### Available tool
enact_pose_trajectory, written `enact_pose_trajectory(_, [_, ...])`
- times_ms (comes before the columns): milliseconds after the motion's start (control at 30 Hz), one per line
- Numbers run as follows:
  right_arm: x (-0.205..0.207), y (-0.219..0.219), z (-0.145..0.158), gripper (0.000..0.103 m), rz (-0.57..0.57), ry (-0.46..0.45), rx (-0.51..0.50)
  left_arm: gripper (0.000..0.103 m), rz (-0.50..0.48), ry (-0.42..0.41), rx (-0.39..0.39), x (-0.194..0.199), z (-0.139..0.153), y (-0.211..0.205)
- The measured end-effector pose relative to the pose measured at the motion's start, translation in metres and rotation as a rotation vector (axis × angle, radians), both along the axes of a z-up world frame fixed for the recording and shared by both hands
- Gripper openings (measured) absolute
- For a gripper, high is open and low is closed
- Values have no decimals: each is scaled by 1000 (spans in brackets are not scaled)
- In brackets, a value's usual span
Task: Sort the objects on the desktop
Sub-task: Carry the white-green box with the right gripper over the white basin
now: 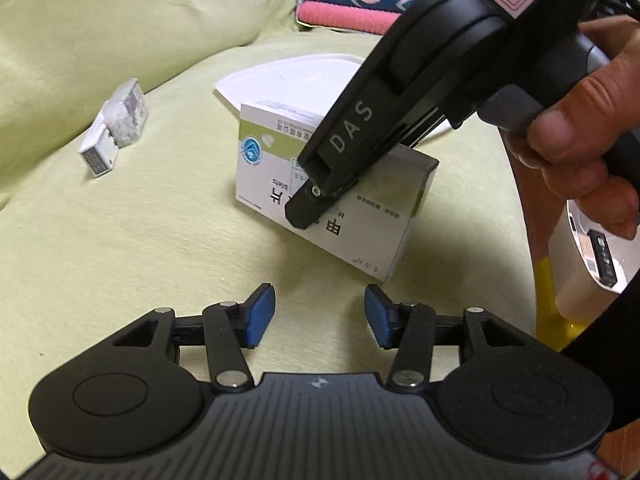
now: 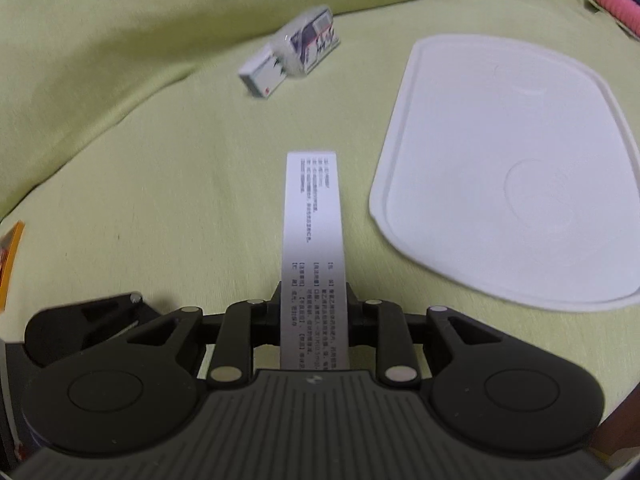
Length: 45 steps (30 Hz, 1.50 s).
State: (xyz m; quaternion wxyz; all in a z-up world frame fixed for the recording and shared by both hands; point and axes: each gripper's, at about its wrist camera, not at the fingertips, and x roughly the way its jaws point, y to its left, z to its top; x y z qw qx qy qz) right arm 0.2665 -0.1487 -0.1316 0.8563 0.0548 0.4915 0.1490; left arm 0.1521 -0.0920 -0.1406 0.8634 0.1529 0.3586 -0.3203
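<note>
A white and green medicine box (image 1: 276, 168) is held tilted above the green cloth, and my right gripper (image 1: 310, 210) is shut on it from above. In the right wrist view the box's narrow printed side (image 2: 314, 240) runs straight out between the closed fingers of my right gripper (image 2: 314, 304). My left gripper (image 1: 320, 316) hangs low in front of the box, open, with nothing between its blue pads (image 1: 260, 316). A white plastic lid (image 2: 508, 168) lies flat to the right, behind the box in the left wrist view (image 1: 280, 80). A small wrapped packet (image 2: 296, 56) lies at the back left (image 1: 116, 128).
Green cloth (image 1: 140, 240) covers the whole surface and rises into a fold at the back. A pink and blue fabric item (image 1: 356, 4) sits at the far back. A white appliance (image 1: 588, 256) stands off the right edge. An orange item (image 2: 10, 256) shows at the left edge.
</note>
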Motion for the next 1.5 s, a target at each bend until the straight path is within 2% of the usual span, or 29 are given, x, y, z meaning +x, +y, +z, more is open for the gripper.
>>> enact_pose_trajectory(167, [4,3,-6,21,17,21,-16,55,-12,-7,10,-2,-2,-8])
enact_pose_trajectory(433, [1,10,-5,21,33,-7,-55,55,-27,-24,6,-3,-5,2])
enact_pose_trajectory(667, [-9,-1,9,21,22,-24,76,55,-63,-61,4,-9,-4,2])
enact_pose_trajectory(767, [-17,-6,13,21,36,-17,111,55,-101,-108,29,-14,-3,0])
enact_pose_trajectory(1033, [-45,-17,19,21,53,-33,124,55,-259,-240,100,-40,2,-15])
enact_pose_trajectory(1500, [-120,-67,24,21,-110,-122,198,55,-444,-326,166,-109,22,-49])
